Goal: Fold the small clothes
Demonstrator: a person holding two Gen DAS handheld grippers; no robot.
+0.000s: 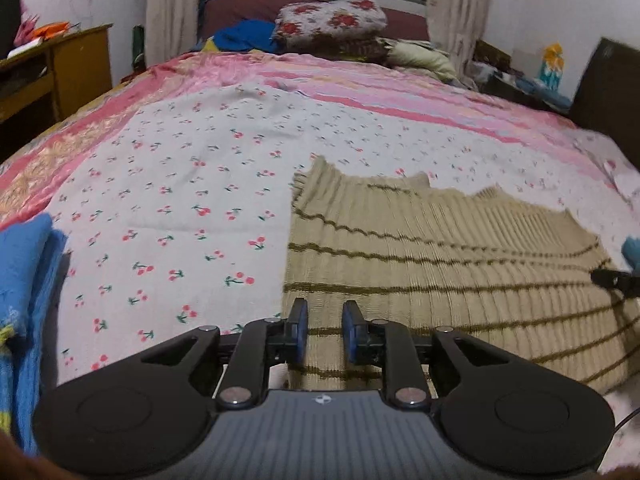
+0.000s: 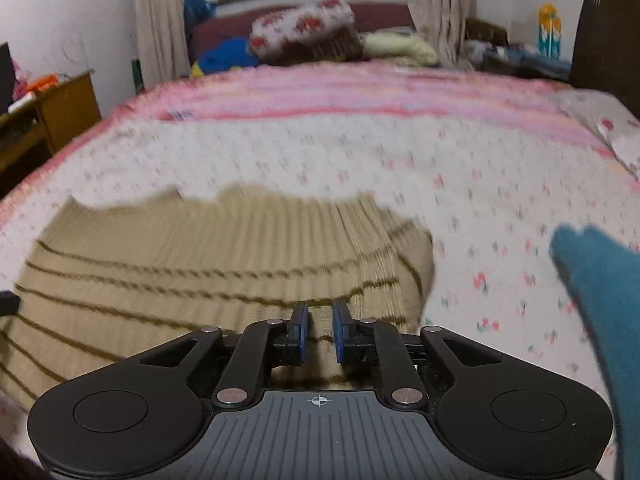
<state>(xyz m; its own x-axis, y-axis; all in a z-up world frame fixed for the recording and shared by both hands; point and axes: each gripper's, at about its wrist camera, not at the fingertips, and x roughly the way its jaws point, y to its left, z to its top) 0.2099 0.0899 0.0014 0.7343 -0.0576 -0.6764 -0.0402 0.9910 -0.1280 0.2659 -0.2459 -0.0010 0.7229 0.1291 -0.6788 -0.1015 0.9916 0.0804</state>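
Left gripper (image 1: 324,330) and right gripper (image 2: 320,328) are hovering over the near hem, jaws slightly parted, gripping nothing. The striped sweater (image 1: 420,248) is lying flat, long axis across the bed (image 1: 180,184), neckline facing away. Bare sheet is extending beyond.

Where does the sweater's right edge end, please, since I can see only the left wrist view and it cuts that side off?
Observer: The striped beige sweater ends just right of the right hand-held gripper, in a rounded, bunched-looking edge.
Operator: Is anything lying beyond that edge?
Observer: A teal garment fills the far right, with bare cherry-print sheet between it and the sweater.
Operator: Are the right jaws clamped on the knit?
Observer: No; a narrow gap shows between them, with the sweater visible through it.
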